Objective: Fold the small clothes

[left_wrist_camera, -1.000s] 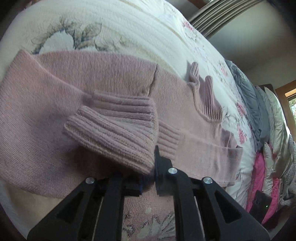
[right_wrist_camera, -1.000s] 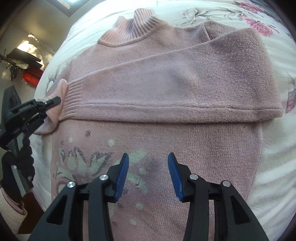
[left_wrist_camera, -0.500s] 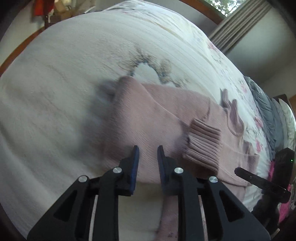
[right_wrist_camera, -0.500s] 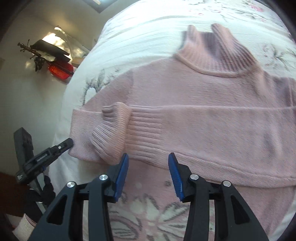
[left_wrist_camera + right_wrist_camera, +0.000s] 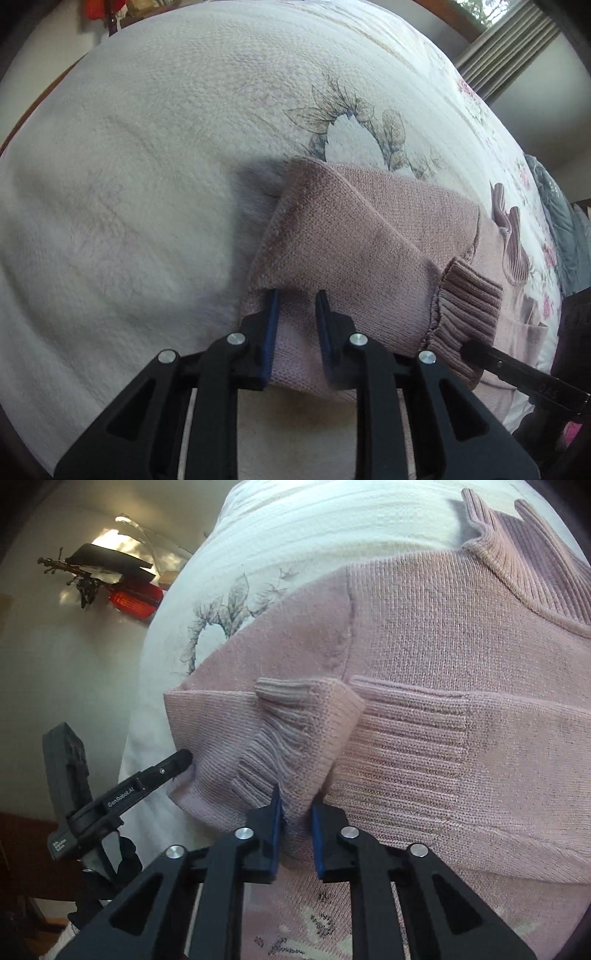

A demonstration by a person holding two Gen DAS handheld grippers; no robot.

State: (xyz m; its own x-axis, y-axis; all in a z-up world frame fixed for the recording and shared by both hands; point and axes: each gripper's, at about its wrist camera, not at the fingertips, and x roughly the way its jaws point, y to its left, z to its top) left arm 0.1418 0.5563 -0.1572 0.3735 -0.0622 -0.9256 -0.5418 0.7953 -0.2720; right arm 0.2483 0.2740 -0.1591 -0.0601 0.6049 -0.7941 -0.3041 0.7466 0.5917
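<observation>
Both grippers have closed in — left gripper (image 5: 297, 295) parted, right gripper (image 5: 295, 795) pinching the sweater (image 5: 443, 657) on the floral quilt (image 5: 147, 147).

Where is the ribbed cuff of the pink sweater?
In the right wrist view, the cuff lies folded over the sweater, just ahead of the right gripper.

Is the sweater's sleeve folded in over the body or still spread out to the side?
Folded in. The sleeve lies across the sweater chest, its ribbed cuff doubled back near the side edge.
</observation>
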